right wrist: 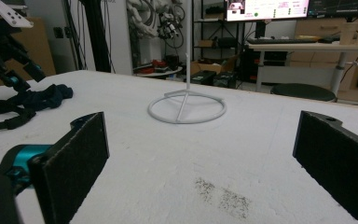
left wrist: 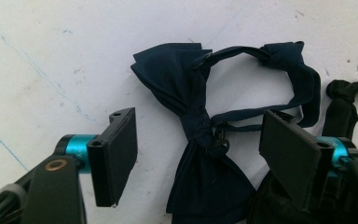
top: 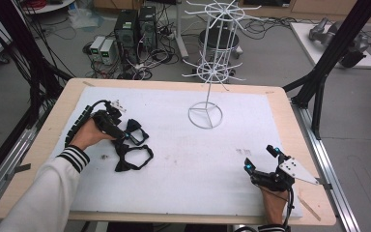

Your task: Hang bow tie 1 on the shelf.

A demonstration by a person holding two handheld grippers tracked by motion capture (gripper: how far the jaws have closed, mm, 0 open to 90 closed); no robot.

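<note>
So far nothing hangs on the white rack (top: 211, 67): my left hand-held gripper (left wrist: 200, 149), jaws apart, straddles the navy bow tie (left wrist: 200, 140), right hand-held gripper (top: 261, 157) idle, gaping.

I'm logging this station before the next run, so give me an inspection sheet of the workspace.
Surface: white mat on a wooden table, with smudges and dark specks.
Job's things: navy bow tie lies flat between the left gripper's open jaws; a second black bow tie lies beside it.
Clutter: white wire display stand with a ring base, nothing hung on it.
Grippers: left gripper open over the navy bow tie; right gripper open, holding nothing.
Cables: one trails from each gripper; tangled leads on the floor.
Surroundings: computer towers, black frame posts.
</note>
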